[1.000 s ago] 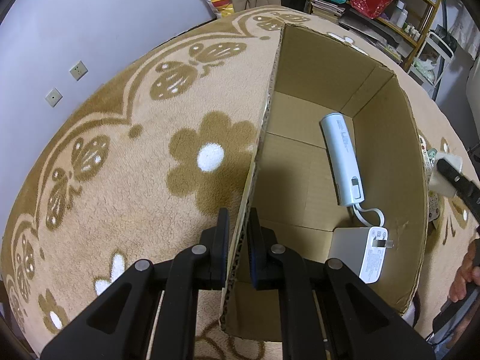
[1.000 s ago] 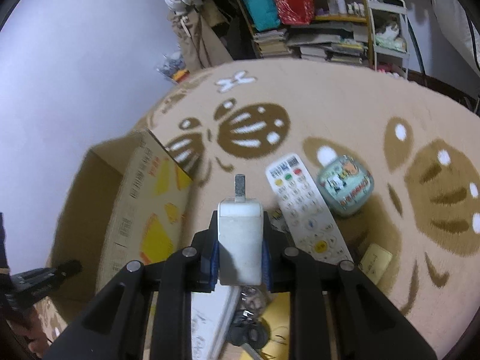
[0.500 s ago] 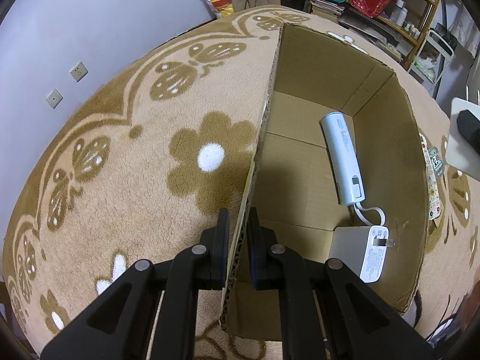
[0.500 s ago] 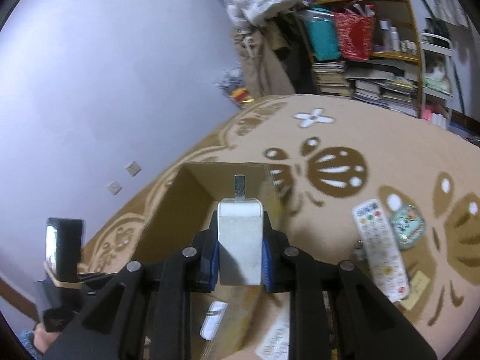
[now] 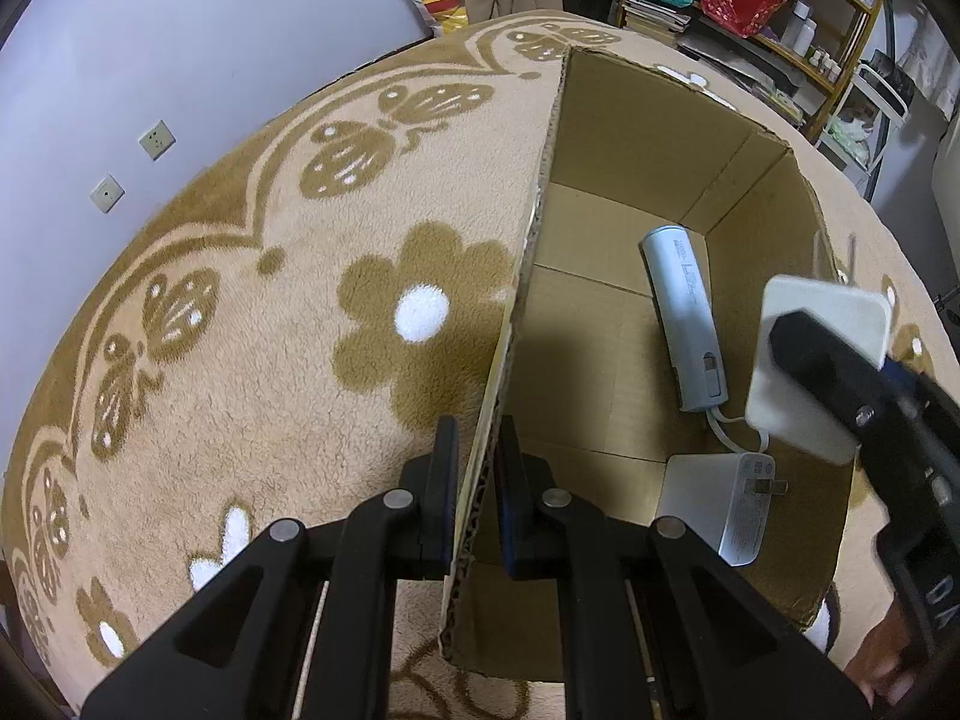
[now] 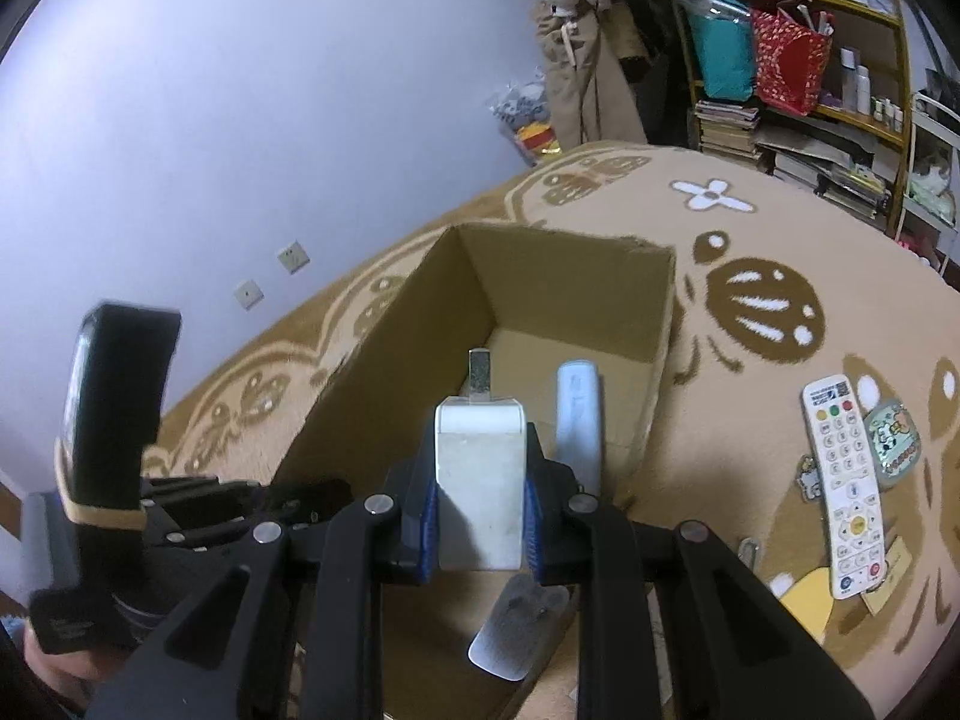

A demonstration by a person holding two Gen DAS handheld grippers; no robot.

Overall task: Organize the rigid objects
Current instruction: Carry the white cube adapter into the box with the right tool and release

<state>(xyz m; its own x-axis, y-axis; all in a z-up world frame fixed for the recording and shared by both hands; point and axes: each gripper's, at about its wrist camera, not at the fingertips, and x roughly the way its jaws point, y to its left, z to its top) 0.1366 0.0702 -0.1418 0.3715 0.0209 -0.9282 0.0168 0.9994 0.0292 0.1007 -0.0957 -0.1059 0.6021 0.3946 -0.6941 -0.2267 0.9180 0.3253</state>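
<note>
My right gripper (image 6: 480, 516), clamped on the white charger (image 6: 479, 483) above the cardboard box (image 6: 564, 276) whose wall my left gripper (image 5: 474, 495) pinches, should lower it beside the power bank (image 5: 684, 324) below, prongs clear

Box (image 5: 606, 360): sits on the rug (image 5: 288, 324), left gripper (image 5: 474, 480) astride its near wall.
In the box: wand-shaped device (image 5: 684, 318) by the right wall, charger (image 5: 717, 507) in the near corner.
Above the box: plug adapter (image 6: 480, 480) in the right gripper (image 6: 480, 516).
Right of the box: remote (image 6: 843, 486), on the rug.
</note>
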